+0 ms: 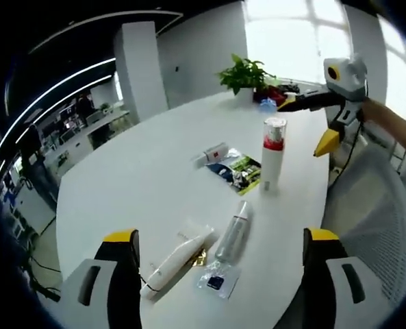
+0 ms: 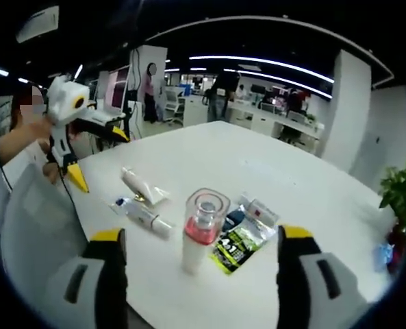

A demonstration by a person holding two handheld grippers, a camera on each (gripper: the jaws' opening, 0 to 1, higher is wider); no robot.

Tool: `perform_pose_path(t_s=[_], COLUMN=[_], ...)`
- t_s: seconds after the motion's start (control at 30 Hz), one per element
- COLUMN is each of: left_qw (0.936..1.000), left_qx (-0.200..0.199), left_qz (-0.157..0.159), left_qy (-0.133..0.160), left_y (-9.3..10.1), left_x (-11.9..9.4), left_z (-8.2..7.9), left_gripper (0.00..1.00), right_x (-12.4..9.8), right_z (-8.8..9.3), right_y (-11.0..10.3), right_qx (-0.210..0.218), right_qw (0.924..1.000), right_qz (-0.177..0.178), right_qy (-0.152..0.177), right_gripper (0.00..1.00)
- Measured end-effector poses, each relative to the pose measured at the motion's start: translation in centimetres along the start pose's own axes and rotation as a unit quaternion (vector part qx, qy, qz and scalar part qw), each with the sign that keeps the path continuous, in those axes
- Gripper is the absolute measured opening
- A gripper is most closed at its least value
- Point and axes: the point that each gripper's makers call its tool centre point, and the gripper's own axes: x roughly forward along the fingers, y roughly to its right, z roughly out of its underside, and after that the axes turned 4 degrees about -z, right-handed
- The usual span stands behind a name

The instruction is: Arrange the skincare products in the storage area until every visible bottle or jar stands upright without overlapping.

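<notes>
Both my left gripper (image 1: 220, 274) and right gripper (image 2: 203, 274) hang wide open and empty above the white table (image 1: 134, 185). One red-collared bottle (image 1: 273, 153) stands upright; three tubes lie flat: white tube (image 1: 175, 260), clear tube (image 1: 233, 232), small tube (image 1: 210, 155). I judge I should grip each mid-body, then tip it up well apart from the others.

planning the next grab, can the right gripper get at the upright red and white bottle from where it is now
Probably yes: the upright bottle stands straight ahead between the open right gripper's fingers, with bare table around it except a packet beside its base.

Upright red-collared bottle (image 1: 273, 152) (clear cap) amid toppled tubes (image 1: 177, 262) on white table (image 1: 141, 178)
</notes>
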Motion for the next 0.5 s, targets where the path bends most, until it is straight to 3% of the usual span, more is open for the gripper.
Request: perform_pose_path(t_s=[0.5], left_qw=[0.9994], left_qx=[-0.003], left_qz=[-0.021], left_qy=[-0.028], left_y=[-1.9], left_x=[-0.2], left_z=[2.2], left_gripper=[0.97], right_x=[0.2], right_z=[0.2], right_y=[0.3], right_qx=[-0.012], right_qw=[0.9999], right_qz=[0.003], right_qy=[-0.006], right_gripper=[0.96])
